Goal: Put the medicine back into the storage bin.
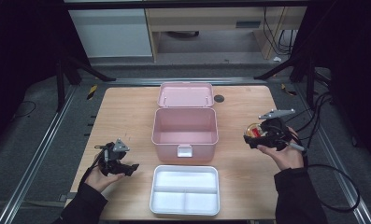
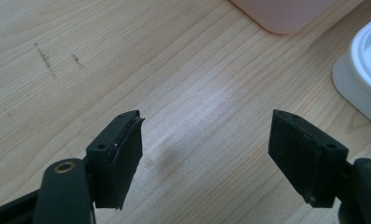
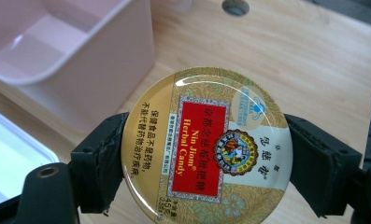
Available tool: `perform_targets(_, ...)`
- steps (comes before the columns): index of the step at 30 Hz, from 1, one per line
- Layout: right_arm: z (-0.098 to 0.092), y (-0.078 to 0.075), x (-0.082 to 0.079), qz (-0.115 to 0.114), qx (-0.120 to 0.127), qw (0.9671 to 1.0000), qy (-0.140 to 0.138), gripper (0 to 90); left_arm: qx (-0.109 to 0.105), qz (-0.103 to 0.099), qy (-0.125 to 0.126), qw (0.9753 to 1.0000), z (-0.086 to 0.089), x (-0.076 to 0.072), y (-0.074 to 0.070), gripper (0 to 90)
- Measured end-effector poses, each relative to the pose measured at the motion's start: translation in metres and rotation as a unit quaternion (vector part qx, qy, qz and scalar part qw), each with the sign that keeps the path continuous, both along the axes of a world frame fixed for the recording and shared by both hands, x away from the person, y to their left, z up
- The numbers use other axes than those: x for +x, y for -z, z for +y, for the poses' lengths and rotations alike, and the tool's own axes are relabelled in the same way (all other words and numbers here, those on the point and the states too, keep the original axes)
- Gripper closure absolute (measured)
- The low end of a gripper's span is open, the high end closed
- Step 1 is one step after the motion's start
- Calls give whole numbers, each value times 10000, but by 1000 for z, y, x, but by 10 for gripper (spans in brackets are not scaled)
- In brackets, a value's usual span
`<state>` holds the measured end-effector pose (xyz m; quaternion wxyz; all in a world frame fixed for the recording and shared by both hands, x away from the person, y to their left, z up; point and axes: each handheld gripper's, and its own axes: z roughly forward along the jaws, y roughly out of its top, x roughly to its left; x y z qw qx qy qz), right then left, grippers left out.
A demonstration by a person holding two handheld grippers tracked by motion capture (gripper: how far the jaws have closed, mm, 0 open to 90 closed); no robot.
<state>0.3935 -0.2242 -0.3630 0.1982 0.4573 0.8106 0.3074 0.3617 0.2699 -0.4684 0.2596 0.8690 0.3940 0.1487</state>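
The table (image 1: 127, 112) is surfaced in pale wood with a fine straight grain, matt, and marked by a few small dark scuffs (seen best in the left gripper view). The pink box (image 1: 184, 128) is formed of smooth plastic with a soft sheen, its walls slightly translucent. The white tray (image 1: 184, 190) is moulded in smooth plastic, faintly glossy. The candy tin (image 3: 206, 144) is finished in glossy printed metal, with bright highlights caught along its gold rim. The jaws of the right gripper (image 3: 206, 161) and the left gripper (image 2: 206, 154) are made of matt black plastic, their inner pads dull and roughened at the edges.
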Motion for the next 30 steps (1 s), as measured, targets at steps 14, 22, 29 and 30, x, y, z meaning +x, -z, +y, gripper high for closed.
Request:
perform_targets(14,46,-29,24,-320,174,9982,-483,208,1,33,4,10000,0,1,1,258)
perform_targets(22,78,-35,40,-343,106,9962,-795,208,13,57,16,10000,0,1,3,259)
perform_targets(29,110,-35,55,-355,188,9932,-1096,208,32,77,20,10000,-1,1,4,259)
perform_targets(30,114,-35,57,-355,201,9929,-1117,208,23,79,21,10000,0,2,4,259)
